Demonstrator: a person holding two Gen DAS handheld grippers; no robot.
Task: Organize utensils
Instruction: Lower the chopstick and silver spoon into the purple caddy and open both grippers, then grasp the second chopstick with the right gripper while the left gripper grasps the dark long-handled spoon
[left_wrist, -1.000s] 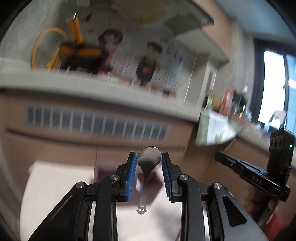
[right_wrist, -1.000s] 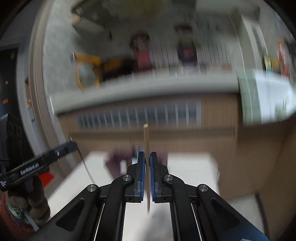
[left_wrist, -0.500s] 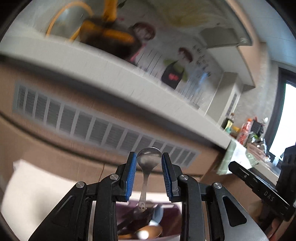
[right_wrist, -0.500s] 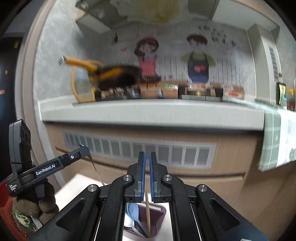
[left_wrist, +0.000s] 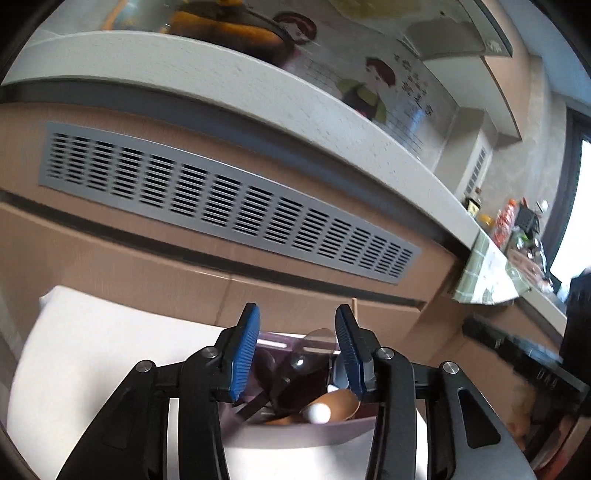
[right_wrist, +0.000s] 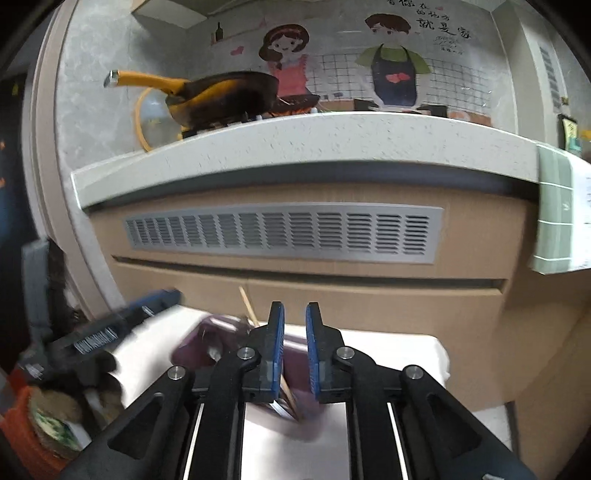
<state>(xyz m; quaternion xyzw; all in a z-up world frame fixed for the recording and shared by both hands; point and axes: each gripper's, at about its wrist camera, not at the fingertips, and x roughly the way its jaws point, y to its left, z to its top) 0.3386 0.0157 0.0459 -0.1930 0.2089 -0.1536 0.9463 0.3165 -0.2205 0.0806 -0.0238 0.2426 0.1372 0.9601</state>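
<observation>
Both grippers are hovering over a purple utensil holder (left_wrist: 295, 430) at lower centre — jaws just opening, gripping nothing. Left gripper (left_wrist: 297, 354) is standing wide over the metal spoon (left_wrist: 314, 341); right gripper (right_wrist: 294, 347) is narrowly parted beside the chopstick (right_wrist: 248, 305).

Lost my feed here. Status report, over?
Left gripper open, jaws just widened, metal spoon dropping into purple bin. Right gripper just opened, chopstick leaning loose in bin. Nothing in the way.
</observation>
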